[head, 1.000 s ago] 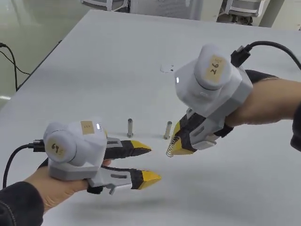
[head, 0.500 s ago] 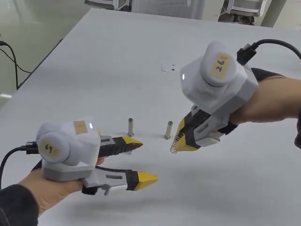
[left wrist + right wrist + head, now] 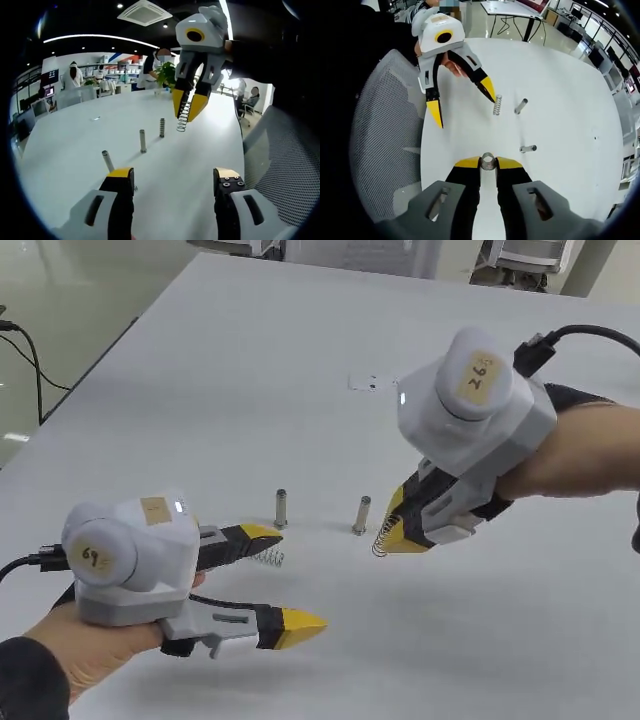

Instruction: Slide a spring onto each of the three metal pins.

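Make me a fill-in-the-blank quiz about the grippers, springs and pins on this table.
1. The right gripper has its jaws shut on a ___.
2. The jaws of the left gripper stand ___.
3. In the head view, ___ bare pins stand upright on the white table.
Missing words: spring; open; two.

I see two short steel pins standing upright and apart at mid-frame in the head view: a left pin (image 3: 281, 508) and a right pin (image 3: 361, 515). A small coil spring (image 3: 383, 537) hangs tilted just right of the right pin, its top pinched in the right gripper (image 3: 398, 526). A second spring (image 3: 268, 557) sits just below the left pin.
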